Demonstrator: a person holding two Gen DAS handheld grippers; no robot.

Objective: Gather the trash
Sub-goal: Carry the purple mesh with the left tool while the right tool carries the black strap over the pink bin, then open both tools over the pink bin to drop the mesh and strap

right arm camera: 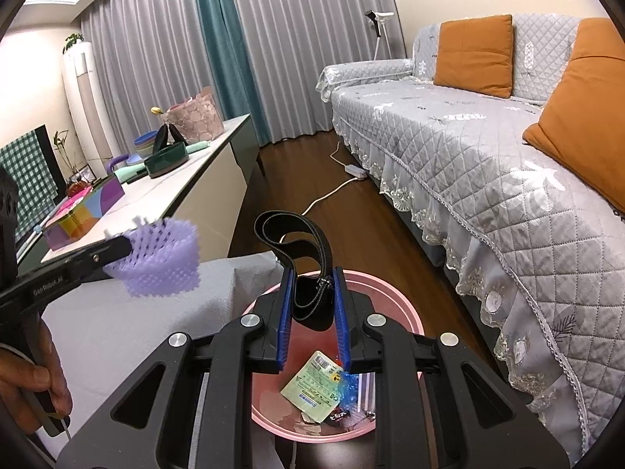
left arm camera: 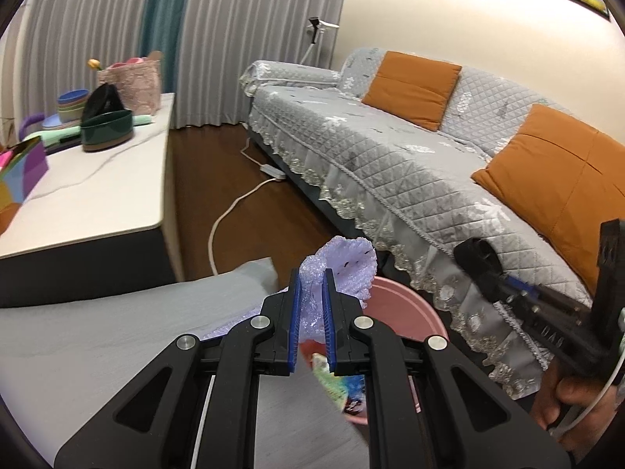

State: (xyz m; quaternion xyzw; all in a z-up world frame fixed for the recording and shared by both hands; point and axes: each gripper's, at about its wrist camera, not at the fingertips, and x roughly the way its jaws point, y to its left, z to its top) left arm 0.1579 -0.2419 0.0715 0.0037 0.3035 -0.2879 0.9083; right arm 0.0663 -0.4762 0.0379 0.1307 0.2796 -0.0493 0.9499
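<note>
My left gripper (left arm camera: pixel 311 273) is shut on a lilac foam net sleeve (left arm camera: pixel 347 269), held just left of and above the pink trash bin (left arm camera: pixel 394 305). The right wrist view shows that same sleeve (right arm camera: pixel 164 262) at the left, over the grey-covered surface. My right gripper (right arm camera: pixel 312 277) is shut on a black zippered strip (right arm camera: pixel 297 242), which loops upward above the pink bin (right arm camera: pixel 406 312). Inside the bin lie a green wrapper (right arm camera: pixel 316 387) and other scraps. The right gripper (left arm camera: pixel 484 262) also appears at the right of the left wrist view.
A grey quilted sofa (right arm camera: pixel 488 148) with orange cushions (right arm camera: pixel 472 54) runs along the right. A white low table (left arm camera: pixel 90 191) at left holds a dark green bowl (left arm camera: pixel 107 131), a colourful box and a pink basket. A white cable and power strip (left arm camera: pixel 273 172) lie on the wood floor.
</note>
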